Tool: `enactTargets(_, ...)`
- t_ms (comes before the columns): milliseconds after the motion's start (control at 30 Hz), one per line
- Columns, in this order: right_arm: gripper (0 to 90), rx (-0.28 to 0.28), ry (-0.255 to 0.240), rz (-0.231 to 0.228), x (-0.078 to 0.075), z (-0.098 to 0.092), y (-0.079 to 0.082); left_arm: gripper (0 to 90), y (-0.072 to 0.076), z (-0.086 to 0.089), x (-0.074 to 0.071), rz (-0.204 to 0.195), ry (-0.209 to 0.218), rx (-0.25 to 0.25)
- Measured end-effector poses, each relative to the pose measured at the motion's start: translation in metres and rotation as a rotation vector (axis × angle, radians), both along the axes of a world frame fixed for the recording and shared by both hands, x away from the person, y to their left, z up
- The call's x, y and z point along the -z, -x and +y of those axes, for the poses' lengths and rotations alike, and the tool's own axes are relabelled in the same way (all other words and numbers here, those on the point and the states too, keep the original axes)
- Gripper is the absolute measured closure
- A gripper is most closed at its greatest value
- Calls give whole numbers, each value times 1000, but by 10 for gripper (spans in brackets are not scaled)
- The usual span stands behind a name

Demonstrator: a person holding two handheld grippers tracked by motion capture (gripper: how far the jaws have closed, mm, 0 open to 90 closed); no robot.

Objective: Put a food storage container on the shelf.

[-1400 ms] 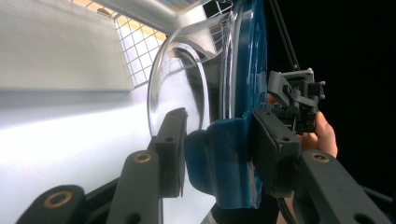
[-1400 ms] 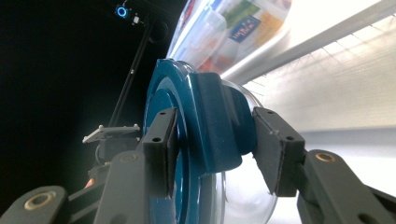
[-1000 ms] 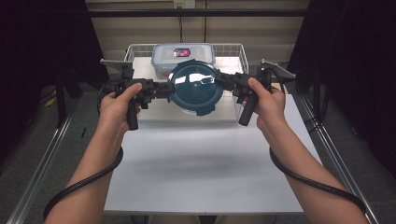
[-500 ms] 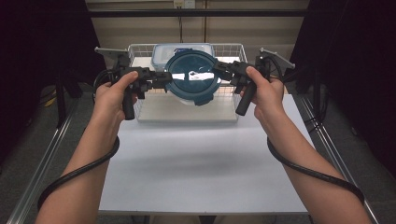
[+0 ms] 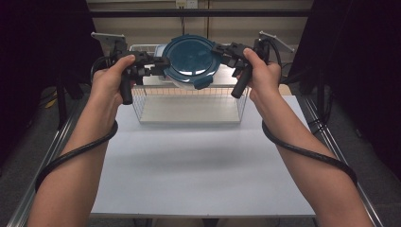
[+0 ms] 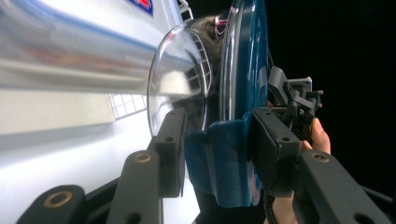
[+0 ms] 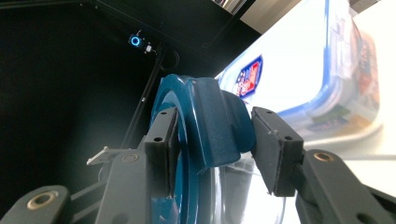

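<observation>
Round container clamped edge-on — both grippers, apparently clear above basket.

1. A round container with a dark blue lid hangs in the air above a wire basket — well clear of the white table.
2. The left gripper clamps its left edge, the right gripper its right edge.
3. Black cables loop around both forearms — one each.

A glossy blue plastic lid is seen on a clear, shiny bowl; the jaws are matt black plastic, the basket thin metal wire, the table smooth and matt
</observation>
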State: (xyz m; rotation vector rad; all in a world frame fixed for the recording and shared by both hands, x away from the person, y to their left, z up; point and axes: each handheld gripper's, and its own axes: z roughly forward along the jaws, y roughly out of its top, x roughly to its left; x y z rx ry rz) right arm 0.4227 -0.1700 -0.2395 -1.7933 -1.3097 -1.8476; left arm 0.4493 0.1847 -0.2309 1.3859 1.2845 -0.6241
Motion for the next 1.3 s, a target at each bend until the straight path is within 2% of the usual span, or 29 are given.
enactTargets(33,536,3,-1,-4,-1,1,-3,581,-3,1,-1,-12,-7,8)
enactTargets(133,536,19,-9,-15,-5,3,-14,581,-15,3,-7,-4,-5,5)
enactTargets(267,535,26,-13,-8,-11,6,-26,581,-25,4,-11,0,-5,1)
enactTargets(433,535,35,-16,-12,-14,10,-37,581,-40,7,-18,7,-9,-10)
enactTargets(467,535,38,-19,-15,-14,11,-39,581,-44,9,-16,0,-11,11)
enactTargets(533,535,45,-20,1,-15,13,-45,581,-49,10,-14,3,-10,2)
enactTargets(567,535,51,-15,-5,-14,14,-48,581,-51,9,-14,18,-3,-13)
enactTargets(767,534,62,-15,26,-11,17,-64,581,-66,12,-10,28,-5,-10)
enactTargets(833,534,65,-10,29,-12,18,-69,581,-71,13,-9,46,8,-16)
enactTargets(967,534,70,-17,50,-12,21,-81,581,-81,14,-8,60,7,-39)
enactTargets(1033,534,80,-23,62,-9,22,-88,581,-86,15,-6,55,-3,-30)
enactTargets(1133,537,80,-36,79,-3,23,-93,580,-91,16,-3,73,-5,-46)
enactTargets(1200,537,76,-37,78,-2,23,-94,579,-94,18,-2,87,4,-54)
enactTargets(1233,537,77,-36,78,-1,24,-95,578,-95,18,-1,76,0,-51)
enactTargets(1300,537,79,-30,71,-1,24,-96,577,-96,18,1,99,16,-71)
